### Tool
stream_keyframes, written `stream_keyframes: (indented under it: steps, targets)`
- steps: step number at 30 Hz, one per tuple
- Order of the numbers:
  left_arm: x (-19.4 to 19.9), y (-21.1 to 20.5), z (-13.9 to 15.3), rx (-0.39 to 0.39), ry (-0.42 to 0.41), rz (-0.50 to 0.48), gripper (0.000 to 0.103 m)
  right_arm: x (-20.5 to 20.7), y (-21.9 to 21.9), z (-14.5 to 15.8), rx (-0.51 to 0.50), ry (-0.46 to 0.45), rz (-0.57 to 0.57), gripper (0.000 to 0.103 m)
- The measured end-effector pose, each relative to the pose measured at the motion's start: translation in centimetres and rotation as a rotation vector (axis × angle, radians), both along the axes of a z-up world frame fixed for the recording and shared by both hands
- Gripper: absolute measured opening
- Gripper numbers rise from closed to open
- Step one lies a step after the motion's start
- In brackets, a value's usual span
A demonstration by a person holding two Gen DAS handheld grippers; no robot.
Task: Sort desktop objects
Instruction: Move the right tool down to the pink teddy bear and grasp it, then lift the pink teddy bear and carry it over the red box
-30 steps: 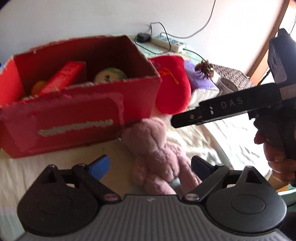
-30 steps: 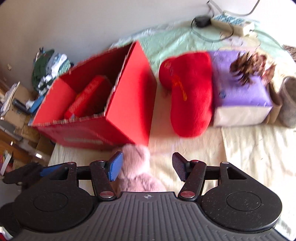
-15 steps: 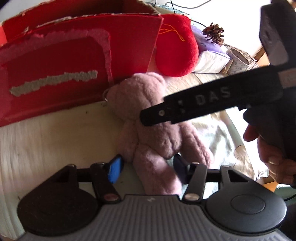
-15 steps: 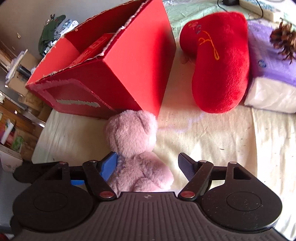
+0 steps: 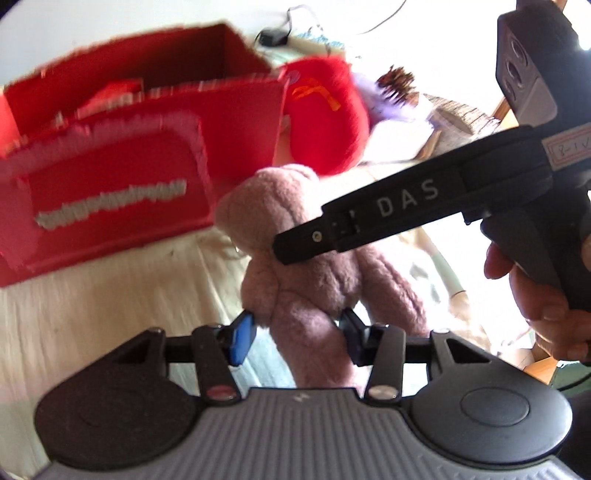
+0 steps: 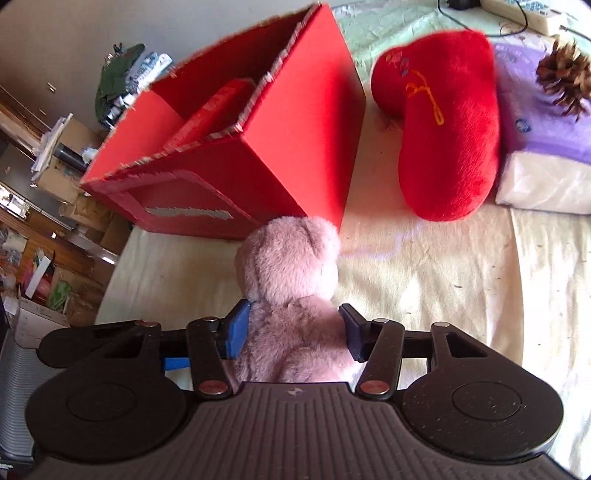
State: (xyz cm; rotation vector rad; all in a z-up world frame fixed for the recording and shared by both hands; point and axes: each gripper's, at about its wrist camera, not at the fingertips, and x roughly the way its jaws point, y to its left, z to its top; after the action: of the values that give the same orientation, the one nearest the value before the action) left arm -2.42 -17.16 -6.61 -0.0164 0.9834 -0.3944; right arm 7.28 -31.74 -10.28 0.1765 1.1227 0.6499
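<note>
A pink plush bear is lifted off the cream cloth in front of the red cardboard box. My left gripper is shut on the bear's lower body and leg. My right gripper is shut on the bear's upper body, just below the head. The right gripper's black body crosses the left wrist view above the bear. The box is open at the top and holds a red packet.
A red plush pillow lies right of the box. Beside it is a purple tissue pack with a pine cone on top. A power strip lies at the back. Shelves and clutter stand off the table's left edge.
Both grippers closed in on the bear and shut on it. The bear has come up off the cloth and now stands more upright before the box.
</note>
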Motion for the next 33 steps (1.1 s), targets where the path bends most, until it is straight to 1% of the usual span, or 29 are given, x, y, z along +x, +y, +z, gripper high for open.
stream_keyframes:
  steps: [7, 10, 12, 15, 17, 20, 21, 22, 23, 25, 26, 27, 28, 29, 30, 32, 33]
  targets:
    - [-0.5, -0.1, 5.4, -0.061, -0.104, -0.016, 0.048, -1.2, -1.9, 5.6, 0.079, -0.097, -0.023, 0.051]
    - [0.2, 0.3, 8.4, -0.088, -0.164, -0.017, 0.048, -0.8, -2.9, 8.2, 0.130, -0.151, -0.051, 0.049]
    - [1.1, 0.5, 10.3, -0.078, -0.216, -0.021, 0.049, -0.4, -4.4, 10.3, 0.163, -0.195, -0.069, 0.048]
    - [3.3, 1.5, 12.6, -0.046, -0.273, -0.020, 0.049, 1.5, -4.4, 12.5, 0.205, -0.233, -0.109, 0.047]
    - [5.0, 2.5, 13.7, -0.025, -0.298, -0.015, 0.049, 3.0, -4.0, 13.7, 0.228, -0.244, -0.145, 0.046]
    - [7.6, 4.1, 14.9, 0.007, -0.325, -0.006, 0.049, 5.2, -2.5, 15.0, 0.234, -0.256, -0.197, 0.043]
    - [8.5, 4.9, 15.1, 0.012, -0.324, -0.005, 0.046, 5.9, -1.8, 15.2, 0.226, -0.255, -0.206, 0.041]
    - [9.4, 5.7, 15.2, 0.015, -0.325, -0.005, 0.042, 6.5, -1.1, 15.4, 0.218, -0.253, -0.215, 0.030]
    - [10.0, 6.5, 15.2, 0.020, -0.320, -0.006, 0.042, 7.0, -0.5, 15.4, 0.209, -0.250, -0.220, 0.024]
    - [11.4, 8.0, 14.3, -0.008, -0.280, -0.012, 0.042, 7.5, 0.6, 14.6, 0.184, -0.236, -0.214, 0.022]
    - [12.2, 8.6, 13.6, -0.015, -0.255, -0.019, 0.042, 7.7, 1.1, 14.3, 0.172, -0.229, -0.211, 0.019]
    - [12.8, 8.9, 12.6, 0.002, -0.230, -0.026, 0.043, 7.9, 1.7, 13.9, 0.159, -0.222, -0.208, 0.016]
    - [12.9, 9.2, 11.5, 0.024, -0.221, -0.025, 0.043, 8.2, 2.2, 13.5, 0.147, -0.214, -0.205, 0.009]
    - [13.0, 9.5, 10.3, 0.047, -0.214, -0.024, 0.049, 8.4, 2.7, 13.1, 0.135, -0.207, -0.201, 0.009]
    - [13.1, 9.8, 9.1, 0.069, -0.206, -0.022, 0.057, 8.6, 3.3, 12.7, 0.122, -0.200, -0.198, 0.009]
    - [13.2, 10.8, 8.4, 0.065, -0.188, -0.023, 0.051, 9.1, 4.4, 12.0, 0.097, -0.186, -0.192, 0.009]
    - [13.2, 11.3, 8.0, 0.061, -0.178, -0.024, 0.050, 9.3, 4.9, 11.6, 0.085, -0.179, -0.189, 0.009]
